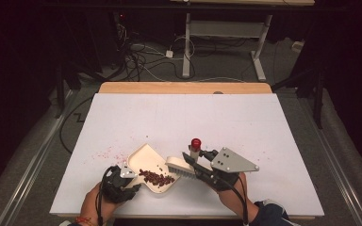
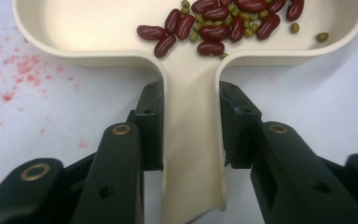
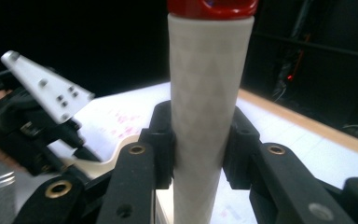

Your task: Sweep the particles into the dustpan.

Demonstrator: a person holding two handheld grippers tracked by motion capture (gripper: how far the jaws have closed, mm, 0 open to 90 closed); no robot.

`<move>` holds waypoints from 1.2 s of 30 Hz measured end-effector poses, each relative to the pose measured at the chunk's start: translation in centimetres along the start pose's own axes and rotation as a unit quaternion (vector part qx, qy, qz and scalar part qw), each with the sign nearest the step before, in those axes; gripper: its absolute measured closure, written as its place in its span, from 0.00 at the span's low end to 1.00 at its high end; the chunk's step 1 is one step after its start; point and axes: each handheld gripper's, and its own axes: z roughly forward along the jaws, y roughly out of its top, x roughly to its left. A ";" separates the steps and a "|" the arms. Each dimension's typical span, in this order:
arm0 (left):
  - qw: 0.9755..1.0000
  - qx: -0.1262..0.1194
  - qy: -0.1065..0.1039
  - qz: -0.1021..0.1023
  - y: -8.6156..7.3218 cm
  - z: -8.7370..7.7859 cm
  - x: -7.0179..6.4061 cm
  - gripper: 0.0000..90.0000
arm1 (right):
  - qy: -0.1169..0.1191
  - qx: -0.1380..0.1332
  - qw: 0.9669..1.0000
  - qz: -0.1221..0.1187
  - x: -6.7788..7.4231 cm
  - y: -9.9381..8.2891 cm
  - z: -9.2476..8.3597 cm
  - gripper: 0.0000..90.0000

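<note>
near edge: left gripper (image 1: pixel 122 181) clamped on the handle of a cream dustpan (image 2: pixel 193 116), jaws tight against both sides. just beyond, red and green beans (image 2: pixel 219 25) heaped inside the pan near its handle end. beside it, right gripper (image 1: pixel 202 165) clamped on a white brush handle (image 3: pixel 209 107) with a red cap (image 1: pixel 196 142), bristles (image 1: pixel 179 170) down at the pan's open lip. farther left, pink specks (image 1: pixel 104 153) on the white table (image 1: pixel 264 122). probably a sweeping step, beans mostly gathered. next, likely: check for strays, keep the pan level, lift without spilling.
</note>
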 end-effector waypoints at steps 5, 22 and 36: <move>1.000 -0.002 0.001 -0.015 -0.5 -0.2 1.0 0.71 | -0.013 -0.007 1.000 -0.004 -1.4 0.4 0.9 0.77; 0.999 0.001 -0.002 -0.050 -0.6 -0.3 4.8 0.71 | -0.057 -0.003 0.998 0.010 -5.9 1.9 12.9 0.77; 0.998 0.004 0.001 -0.059 0.8 0.4 6.6 0.71 | -0.056 0.007 0.998 0.012 -4.5 1.9 17.8 0.77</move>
